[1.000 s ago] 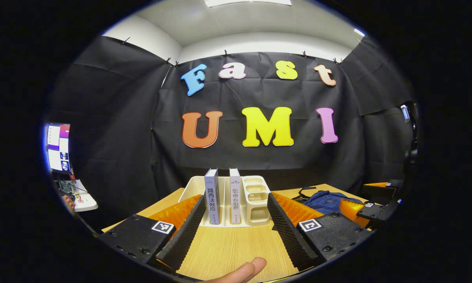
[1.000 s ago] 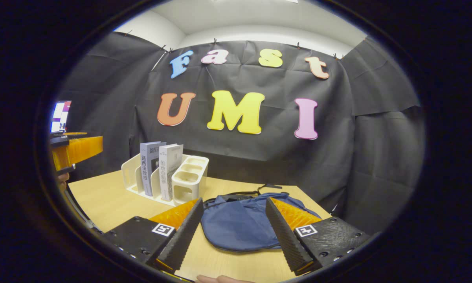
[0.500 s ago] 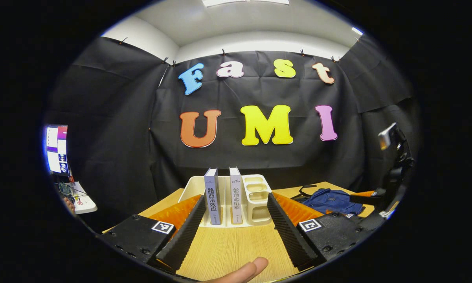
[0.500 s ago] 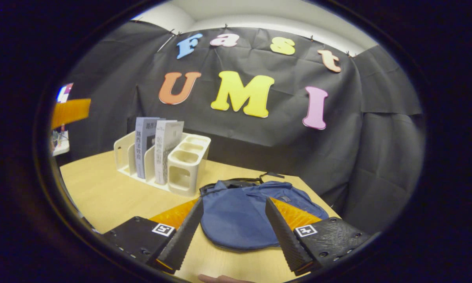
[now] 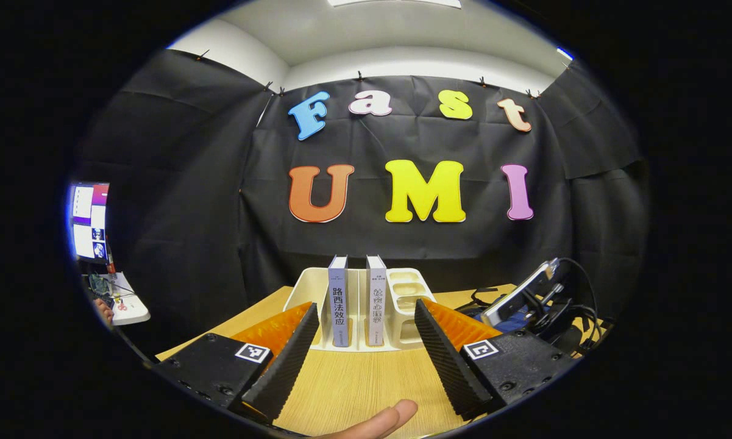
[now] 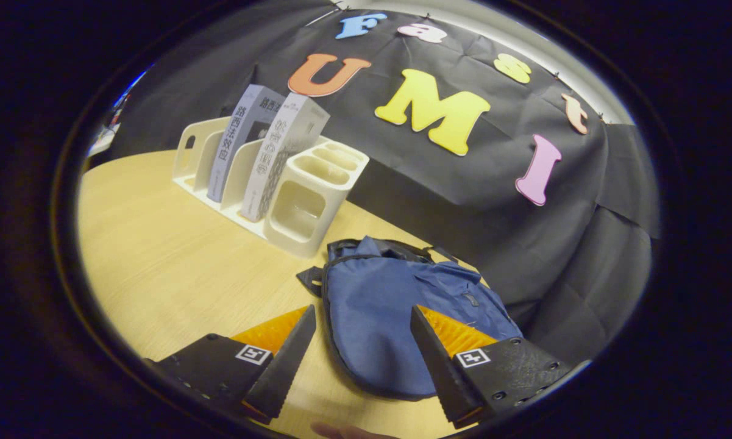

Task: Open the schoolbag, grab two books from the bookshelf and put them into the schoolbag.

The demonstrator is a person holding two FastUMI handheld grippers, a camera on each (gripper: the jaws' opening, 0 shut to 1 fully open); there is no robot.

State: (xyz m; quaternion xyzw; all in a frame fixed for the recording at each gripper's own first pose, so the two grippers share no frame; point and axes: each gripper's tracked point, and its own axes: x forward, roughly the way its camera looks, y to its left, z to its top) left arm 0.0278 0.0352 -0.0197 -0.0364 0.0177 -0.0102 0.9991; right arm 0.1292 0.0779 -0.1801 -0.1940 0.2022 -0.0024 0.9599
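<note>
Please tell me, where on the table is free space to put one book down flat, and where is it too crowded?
Bare wood lies in front of the white bookshelf, reaching to the table edge and the blue schoolbag. A second patch sits between the left gripper and the shelf. It is crowded where the schoolbag nearly meets the shelf's end.

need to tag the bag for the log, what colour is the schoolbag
Dark blue with black straps; the schoolbag shows best in the right gripper view.

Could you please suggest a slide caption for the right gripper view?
Open right gripper poised over flat blue fabric schoolbag; two upright books wait in cream plastic bookshelf.
</note>
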